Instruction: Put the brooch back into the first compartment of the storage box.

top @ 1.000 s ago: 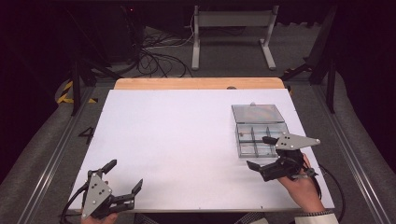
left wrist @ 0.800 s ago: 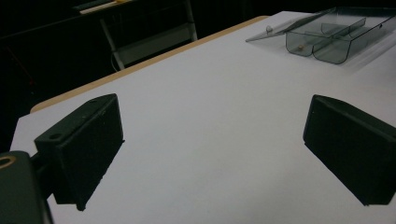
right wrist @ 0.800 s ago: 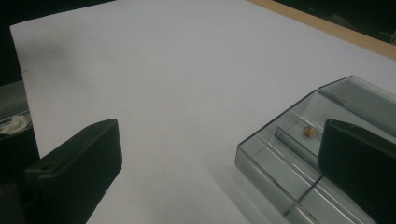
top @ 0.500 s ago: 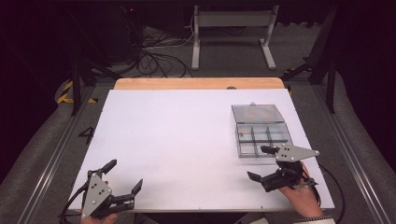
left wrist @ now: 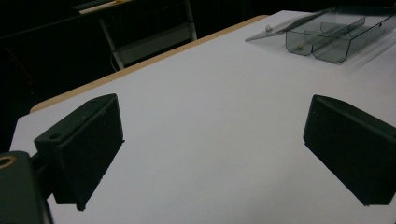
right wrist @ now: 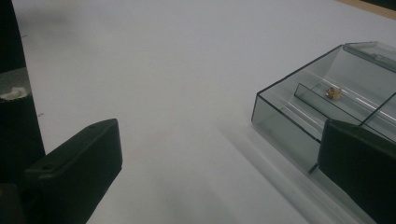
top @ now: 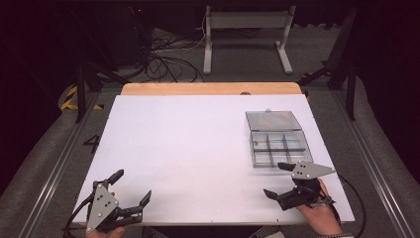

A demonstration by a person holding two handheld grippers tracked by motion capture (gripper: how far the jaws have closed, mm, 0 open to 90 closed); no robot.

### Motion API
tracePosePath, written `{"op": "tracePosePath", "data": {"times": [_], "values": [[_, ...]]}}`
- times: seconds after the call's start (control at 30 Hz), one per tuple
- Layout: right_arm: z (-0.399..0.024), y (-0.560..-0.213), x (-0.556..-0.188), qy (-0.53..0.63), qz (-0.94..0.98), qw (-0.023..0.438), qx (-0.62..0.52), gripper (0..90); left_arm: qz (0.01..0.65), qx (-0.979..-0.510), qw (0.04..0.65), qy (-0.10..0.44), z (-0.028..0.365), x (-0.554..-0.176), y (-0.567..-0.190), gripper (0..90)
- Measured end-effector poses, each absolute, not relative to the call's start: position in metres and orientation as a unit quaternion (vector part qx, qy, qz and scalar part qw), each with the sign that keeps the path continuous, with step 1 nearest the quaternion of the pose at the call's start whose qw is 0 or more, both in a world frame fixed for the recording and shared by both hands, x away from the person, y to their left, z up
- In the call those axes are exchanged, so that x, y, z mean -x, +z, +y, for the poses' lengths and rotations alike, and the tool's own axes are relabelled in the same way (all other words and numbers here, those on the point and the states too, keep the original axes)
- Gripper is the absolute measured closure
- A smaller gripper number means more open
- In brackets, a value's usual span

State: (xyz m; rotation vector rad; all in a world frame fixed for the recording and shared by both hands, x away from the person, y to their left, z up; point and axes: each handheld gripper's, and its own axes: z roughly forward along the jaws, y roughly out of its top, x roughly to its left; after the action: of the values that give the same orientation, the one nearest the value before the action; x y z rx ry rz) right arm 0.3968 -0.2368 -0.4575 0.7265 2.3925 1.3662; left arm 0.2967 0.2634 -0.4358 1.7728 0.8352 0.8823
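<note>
A clear plastic compartment box (top: 277, 147) lies at the right of the white table (top: 188, 144), its lid (top: 273, 120) folded open behind it. One small gold piece (top: 255, 144) rests in its far left compartment, seen also as the gold piece (right wrist: 332, 92) inside the box (right wrist: 299, 112). My right gripper (top: 275, 179) is open just in front of the box, nothing between its jaws. My left gripper (top: 132, 185) is open at the near left corner, holding nothing. From the left gripper (left wrist: 215, 154) the box (left wrist: 327, 37) lies far off to the upper right.
A wooden strip (top: 208, 89) borders the table's far edge. Beyond it on the dark floor lie cables (top: 168, 54) and a metal stand (top: 245, 34). The person's hands hold both grippers at the near edge.
My right gripper has drawn back from the box's front edge toward the near edge of the table, still open. The left gripper has not moved.
</note>
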Motion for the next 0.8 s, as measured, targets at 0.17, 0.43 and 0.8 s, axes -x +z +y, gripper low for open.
{"op": "tracePosePath", "data": {"times": [0.17,0.43,0.8], "values": [[-0.237,-0.465,-0.394,0.473,0.832,0.140,-0.252,0.4,0.342,-0.725,0.476,0.361,0.264,-0.297,-0.436,5.4],[-0.237,-0.476,-0.390,0.464,0.839,0.131,-0.253,0.4,0.341,-0.726,0.475,0.361,0.264,-0.297,-0.436,5.4],[-0.234,-0.480,-0.389,0.462,0.839,0.127,-0.258,0.3,0.340,-0.729,0.471,0.363,0.264,-0.298,-0.436,5.3]]}}
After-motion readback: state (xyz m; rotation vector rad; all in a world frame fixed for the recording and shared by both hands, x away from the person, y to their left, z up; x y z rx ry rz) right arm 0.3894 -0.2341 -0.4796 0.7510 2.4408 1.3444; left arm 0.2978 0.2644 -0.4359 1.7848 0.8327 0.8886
